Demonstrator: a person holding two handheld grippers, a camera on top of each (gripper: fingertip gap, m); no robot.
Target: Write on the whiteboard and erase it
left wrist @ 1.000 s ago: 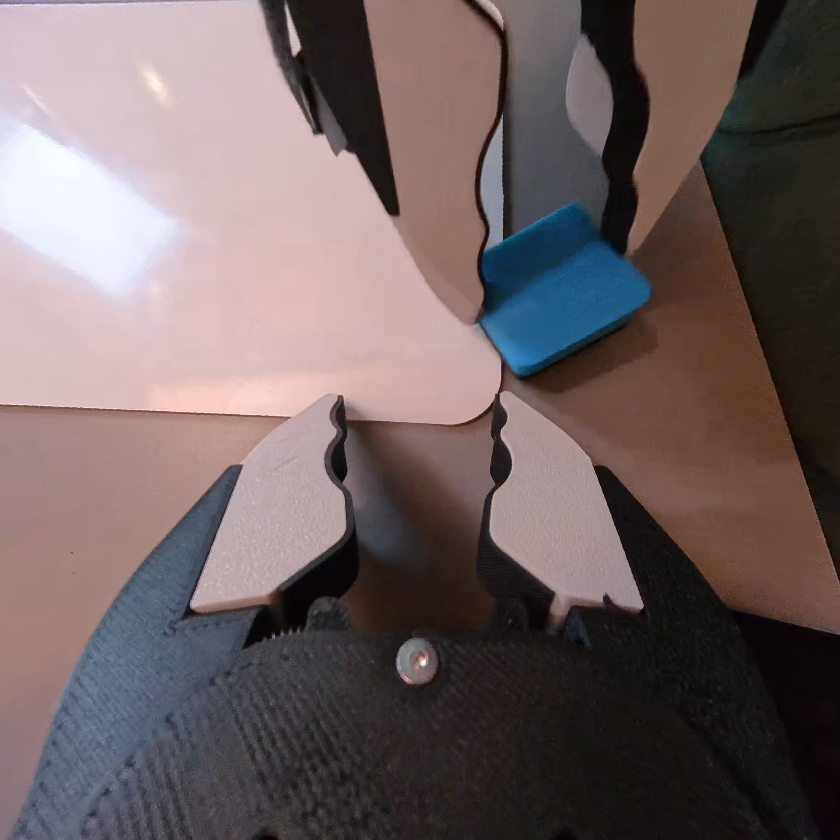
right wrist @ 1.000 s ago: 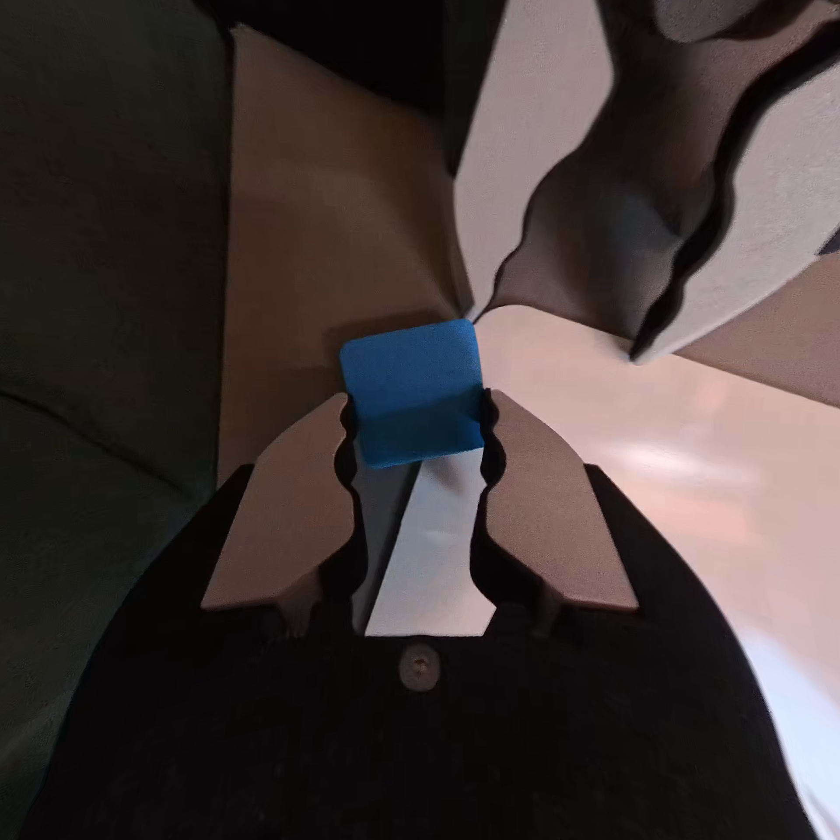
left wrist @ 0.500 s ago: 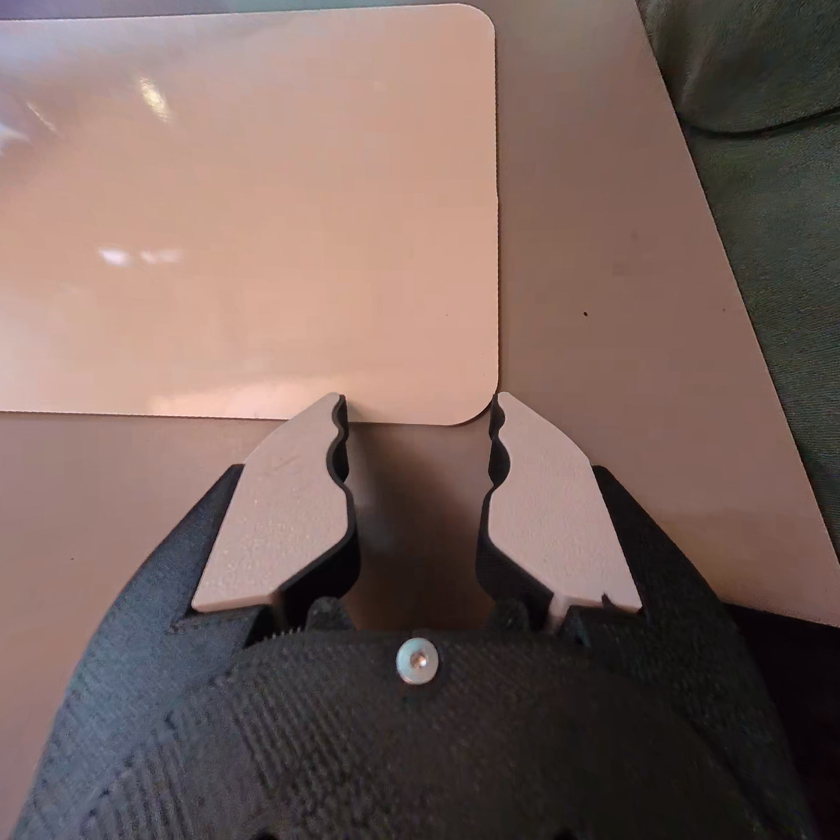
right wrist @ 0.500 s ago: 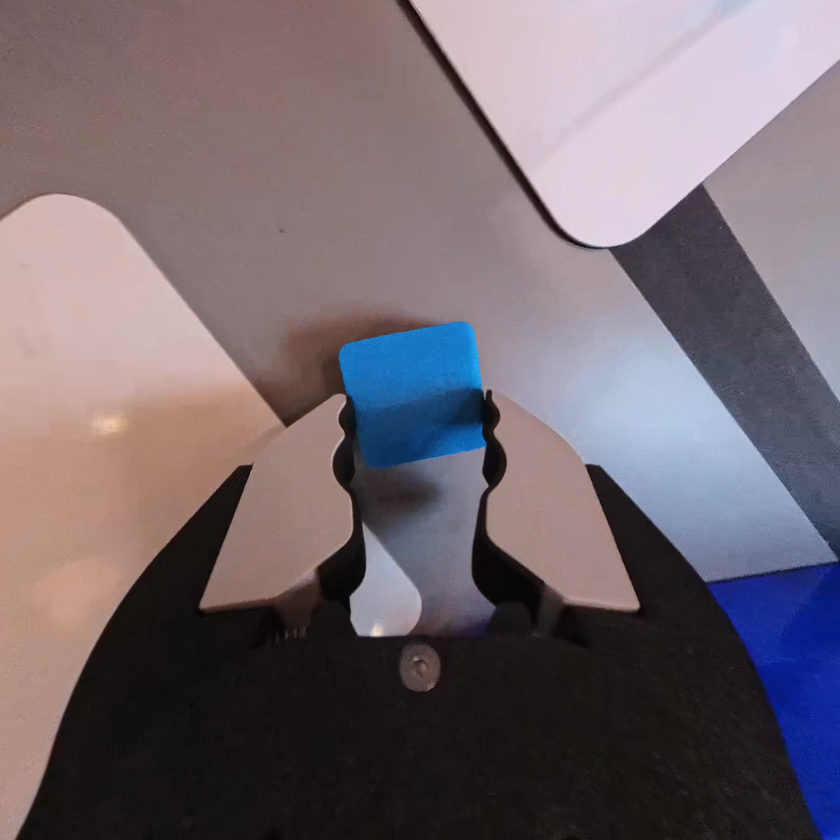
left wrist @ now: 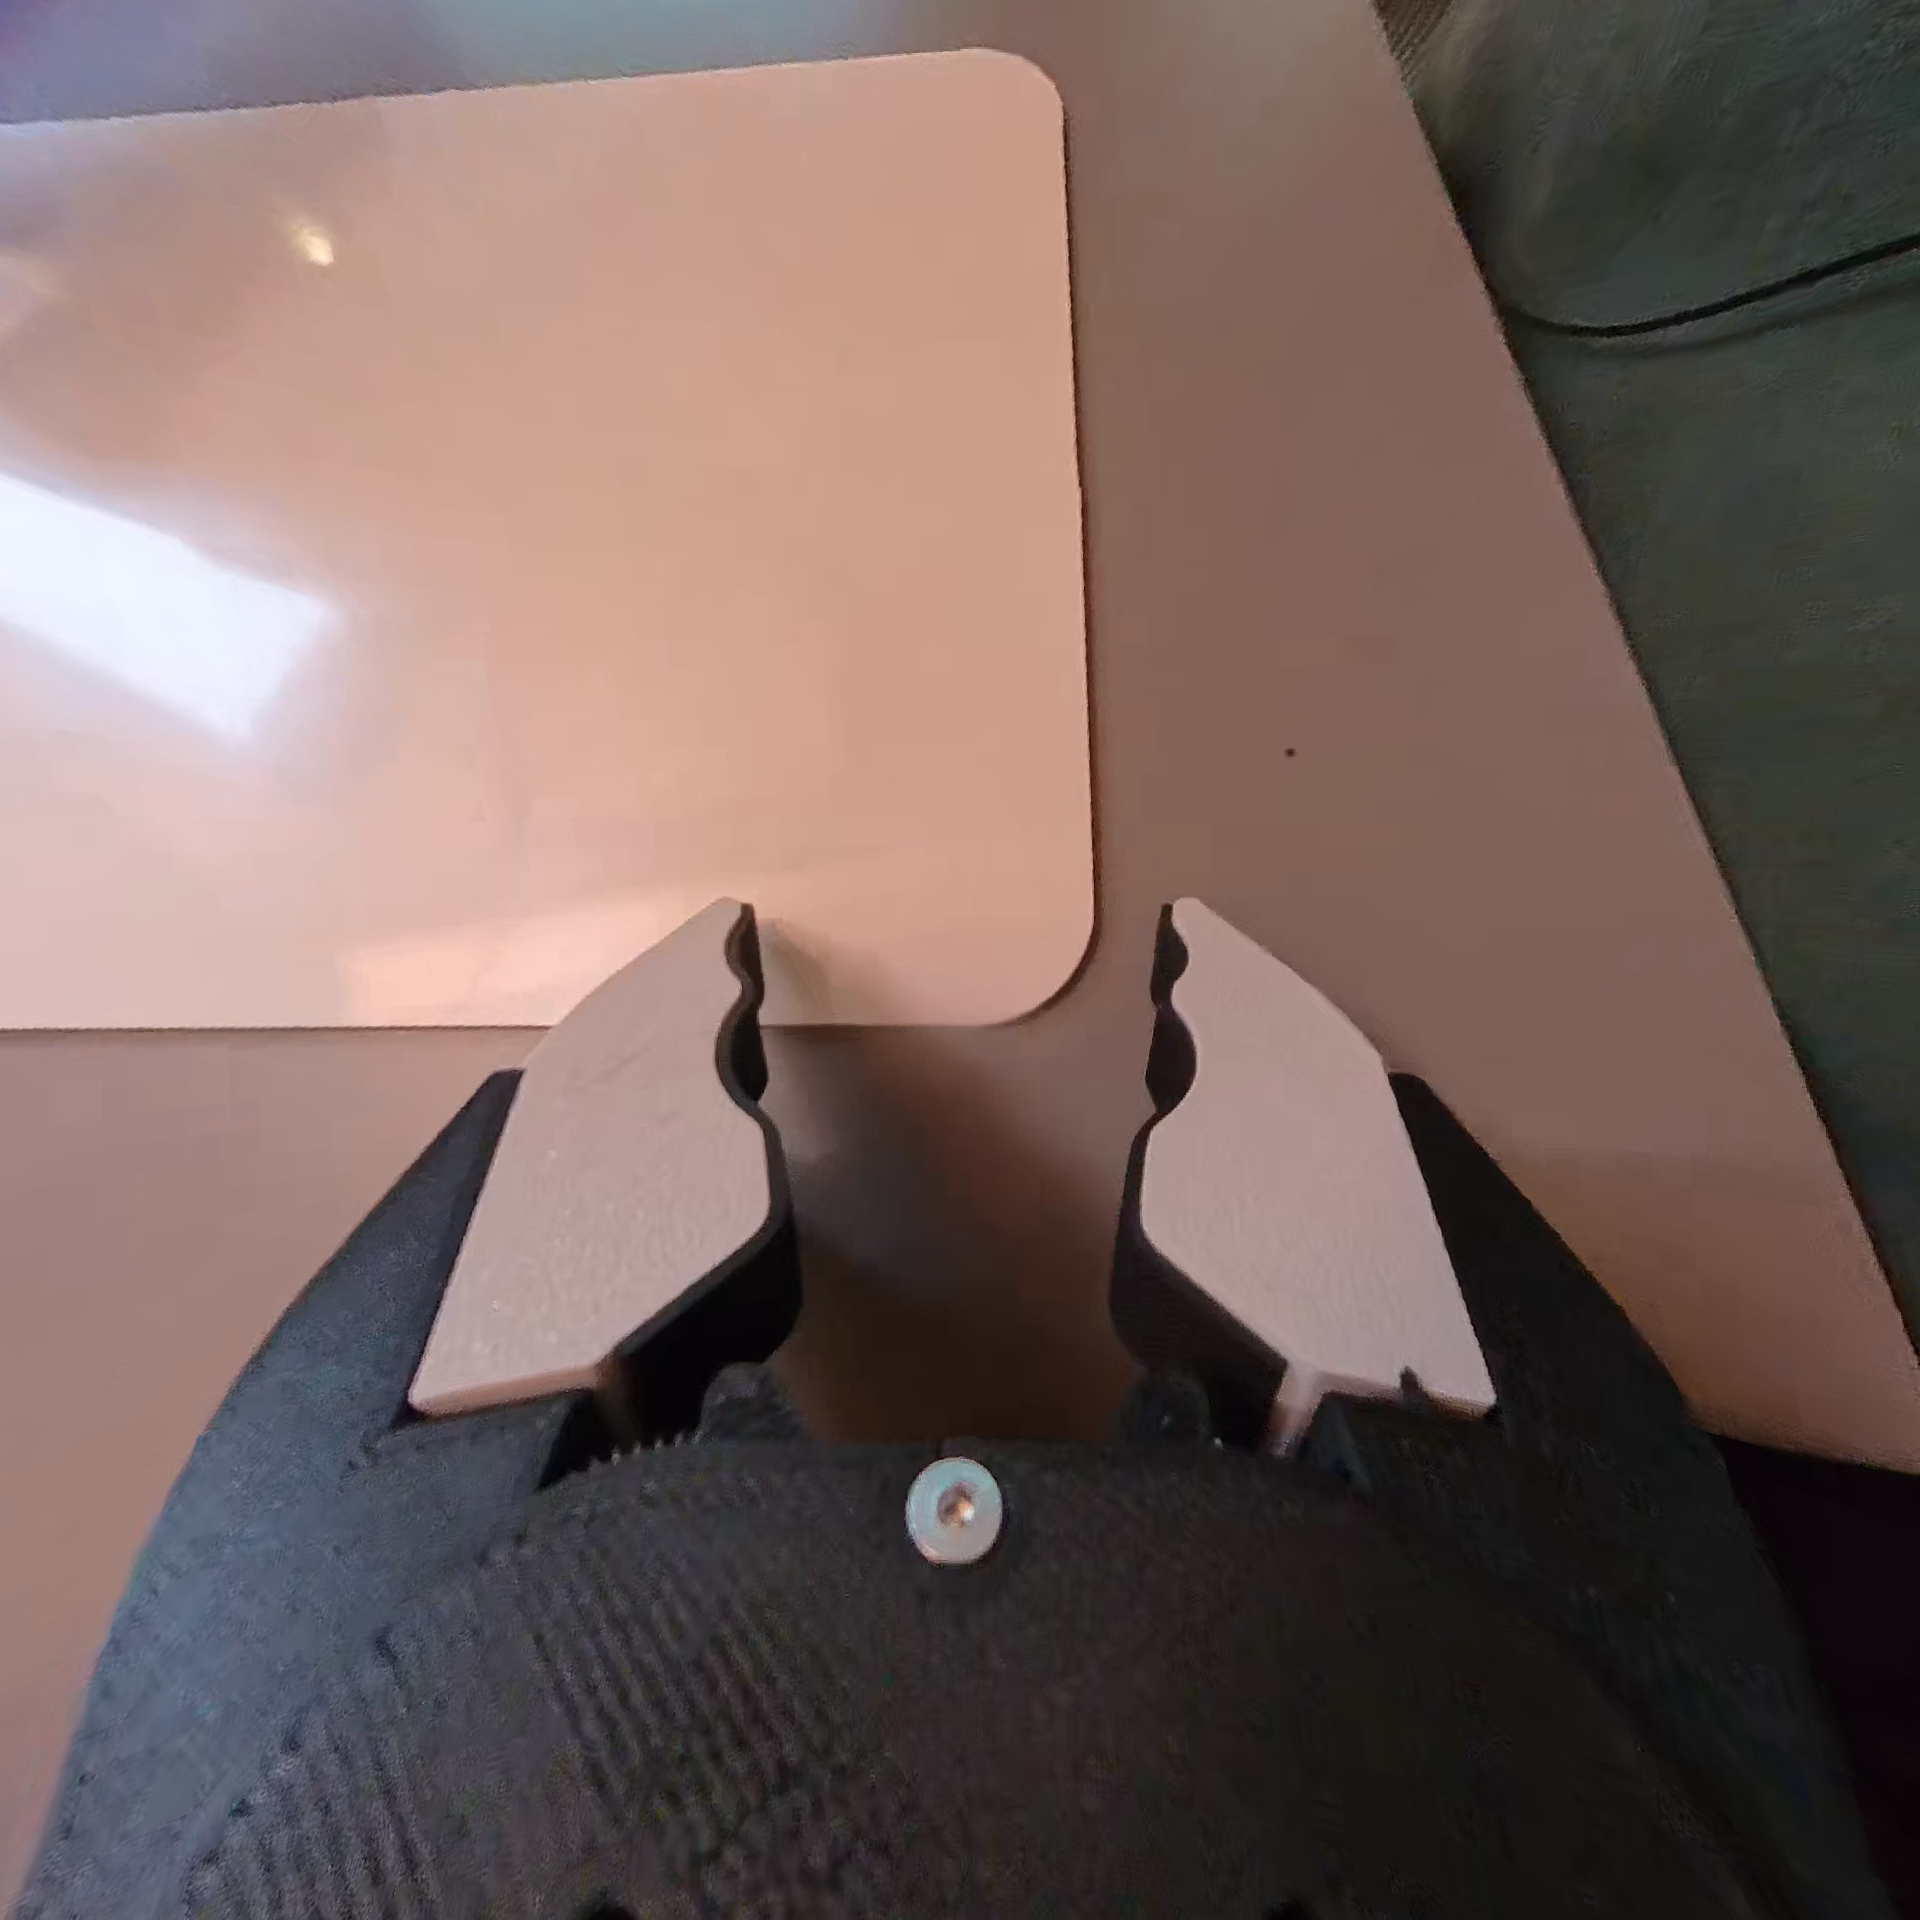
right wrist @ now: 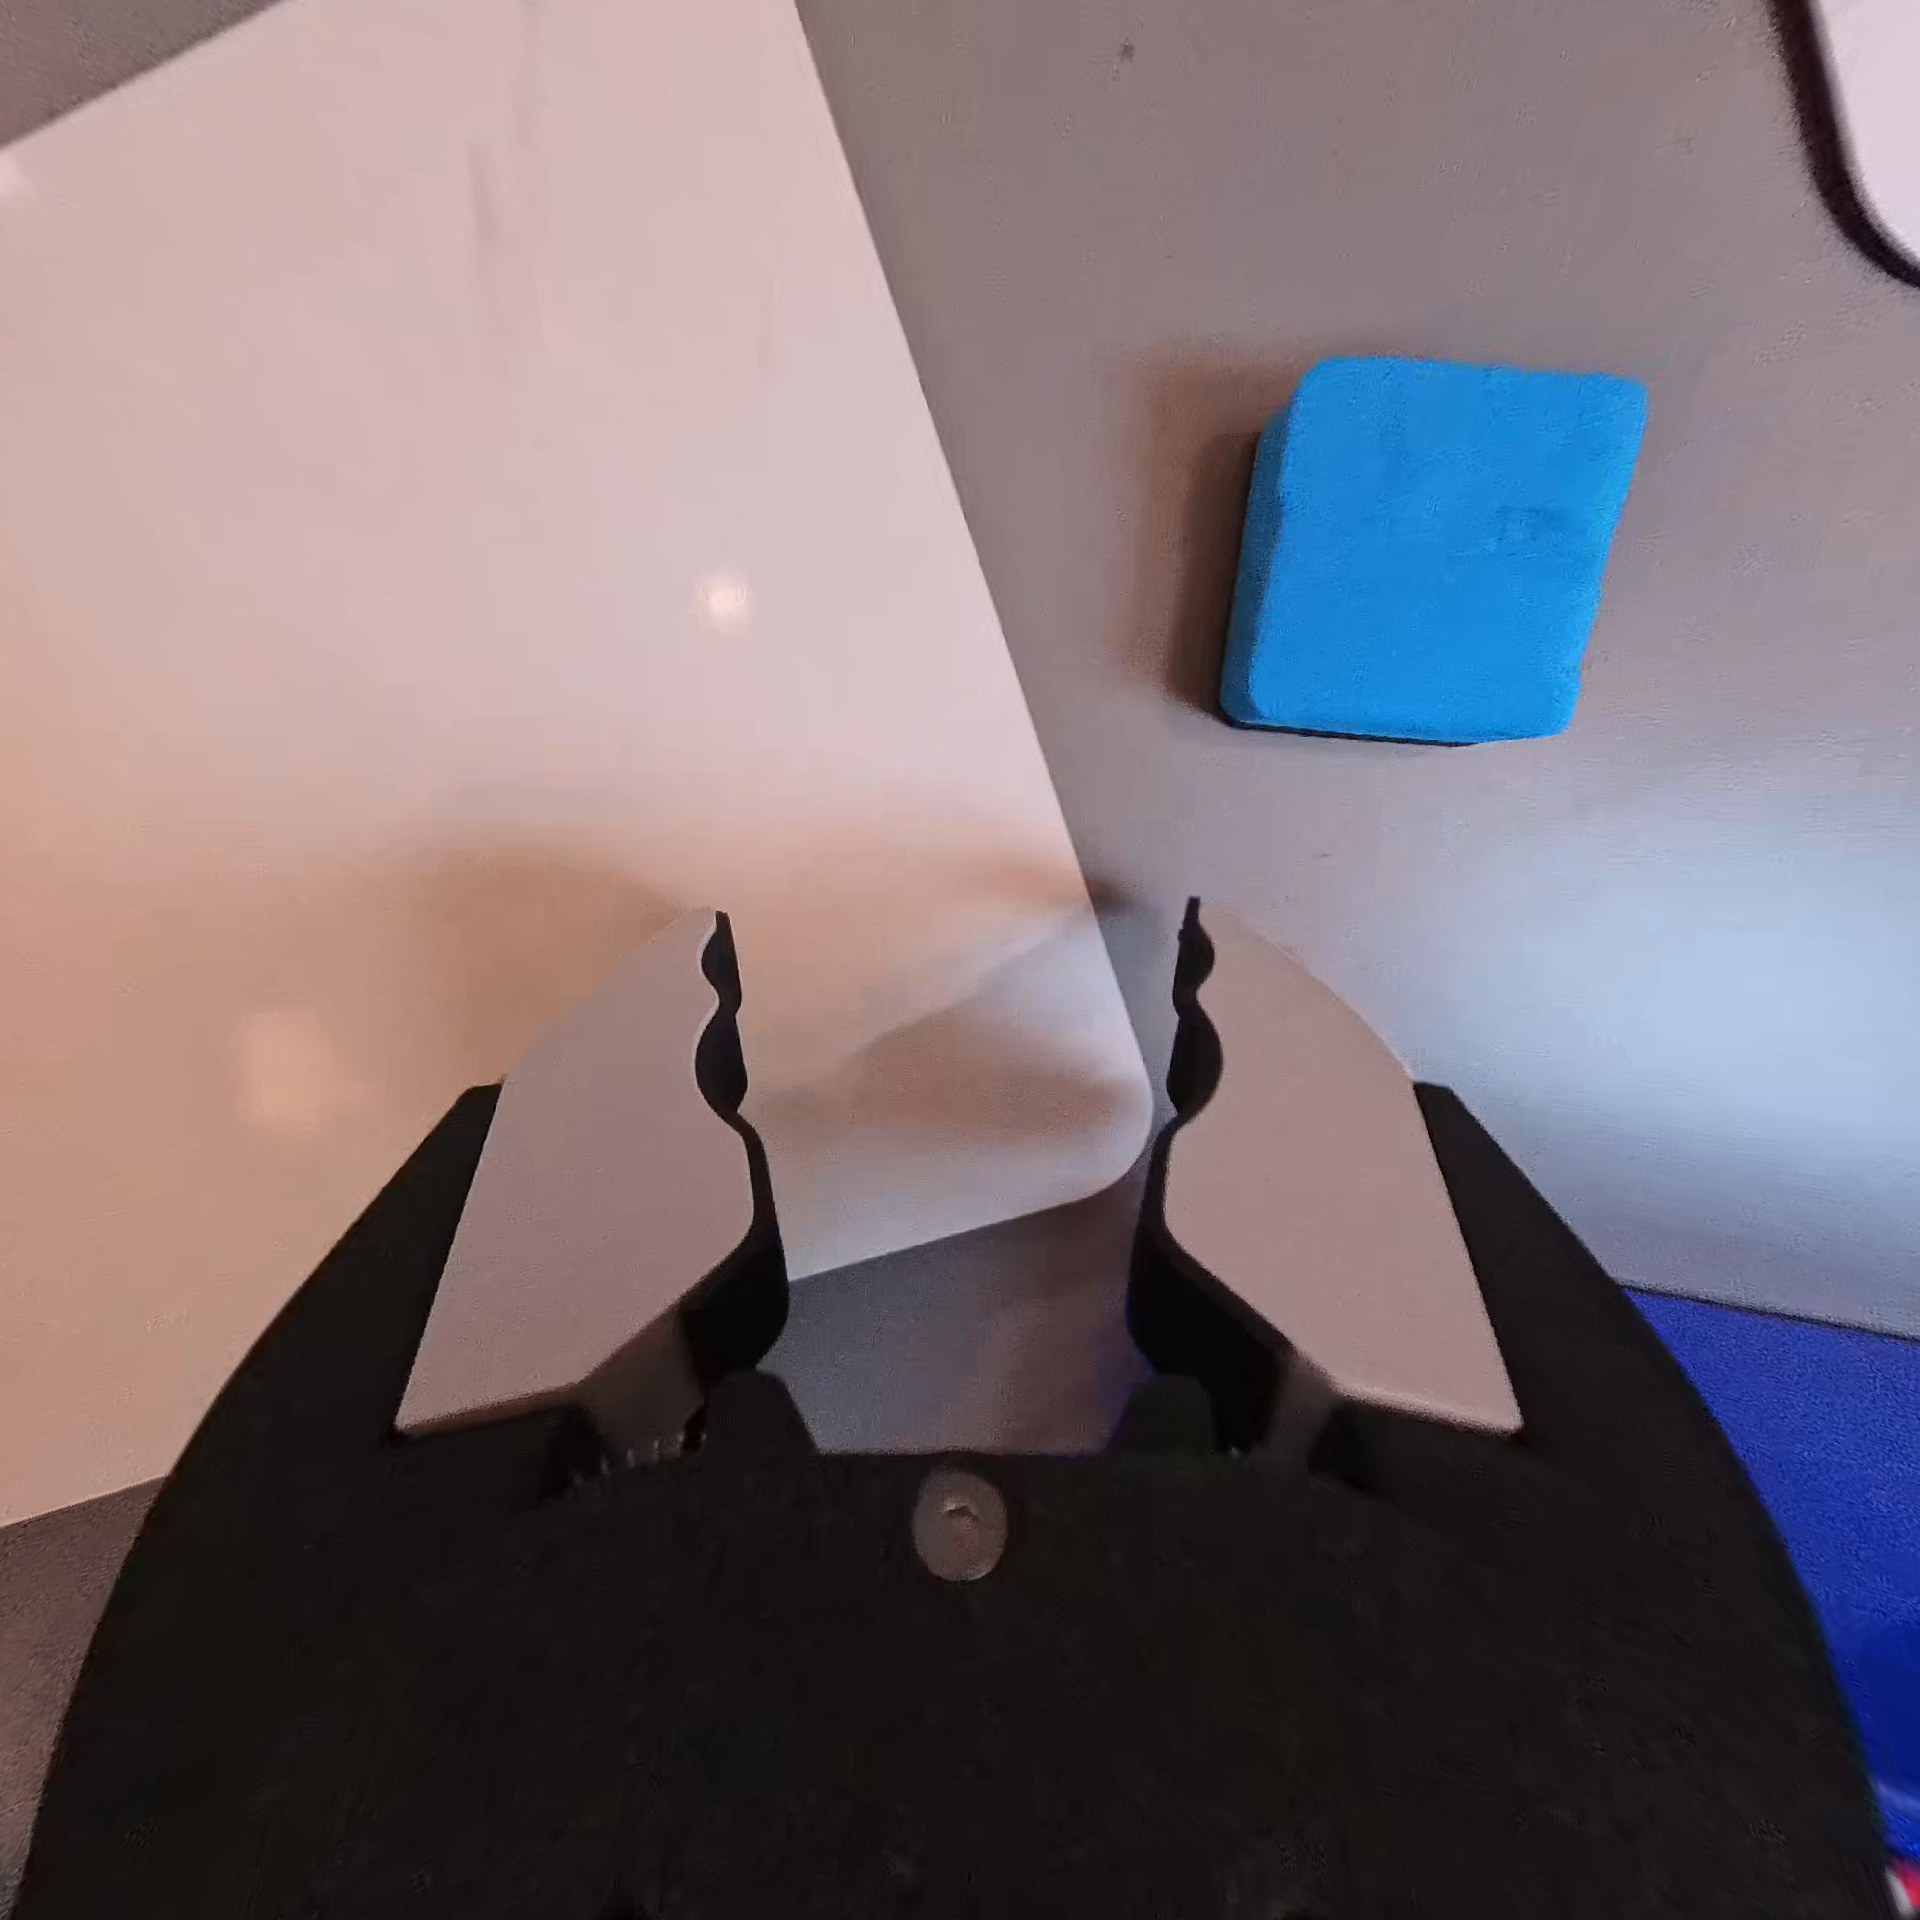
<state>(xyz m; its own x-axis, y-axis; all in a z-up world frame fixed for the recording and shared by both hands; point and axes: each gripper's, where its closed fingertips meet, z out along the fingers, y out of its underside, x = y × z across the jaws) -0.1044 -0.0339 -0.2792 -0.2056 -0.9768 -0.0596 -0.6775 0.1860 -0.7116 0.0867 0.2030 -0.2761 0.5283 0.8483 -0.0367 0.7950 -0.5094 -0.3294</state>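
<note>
Blue eraser [right wrist: 1429,551] beside blank whiteboard [right wrist: 468,540]

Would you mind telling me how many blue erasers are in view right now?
1: the blue eraser lies on the table, right of the whiteboard. None shows in the left wrist view.

Warm, dim light. Soft glare patches shine on my whiteboard [left wrist: 540,540], brightest at its left. The blue eraser [right wrist: 1429,551] casts a shadow to its left. Wide-angle bending curves the edges; my right view is slightly blurred.
</note>
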